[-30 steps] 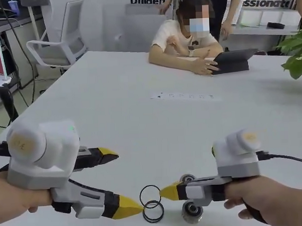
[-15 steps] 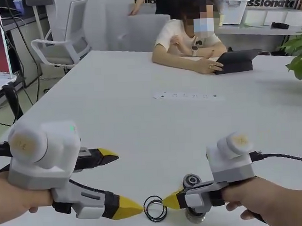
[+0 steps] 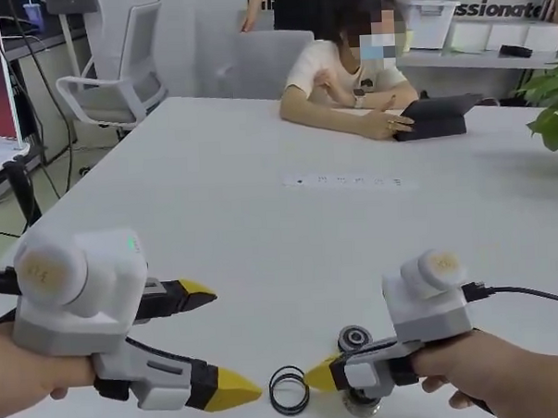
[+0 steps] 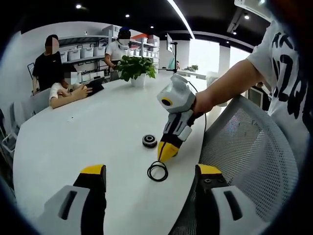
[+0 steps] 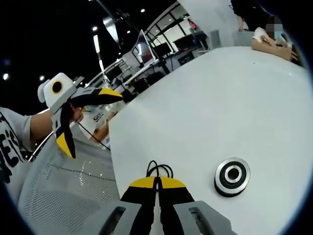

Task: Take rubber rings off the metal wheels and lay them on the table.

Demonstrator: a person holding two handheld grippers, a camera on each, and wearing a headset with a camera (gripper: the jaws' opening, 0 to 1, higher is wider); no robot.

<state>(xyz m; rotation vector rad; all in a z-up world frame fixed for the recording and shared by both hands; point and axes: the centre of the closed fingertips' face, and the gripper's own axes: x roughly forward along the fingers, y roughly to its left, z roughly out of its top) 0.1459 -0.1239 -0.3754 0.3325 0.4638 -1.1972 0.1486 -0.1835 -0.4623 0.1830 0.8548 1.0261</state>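
Note:
Two thin black rubber rings [image 3: 289, 391] [image 4: 157, 171] [image 5: 159, 169] lie overlapping on the white table near its front edge. My right gripper [image 3: 314, 378] [image 5: 156, 183] is shut, its yellow tips at the rim of the upper ring and seemingly pinching it. One metal wheel [image 3: 355, 337] [image 4: 149, 141] [image 5: 232, 176] stands bare just beyond that gripper. A second wheel [image 3: 362, 405] is partly hidden beneath it. My left gripper [image 3: 220, 339] [image 4: 151, 171] hovers open to the left of the rings, holding nothing. It also shows as the left gripper [image 5: 68, 115] in the right gripper view.
A person sits at the table's far side with a dark tablet [image 3: 432, 112]. A potted plant [image 3: 550, 105] stands at the right edge, an office chair [image 3: 116, 73] at the back left. A mesh chair back [image 4: 244, 152] is close behind the front edge.
My right gripper has come down and slightly left, bringing the raised ring onto the one lying on the table. The left gripper has stayed put and open.

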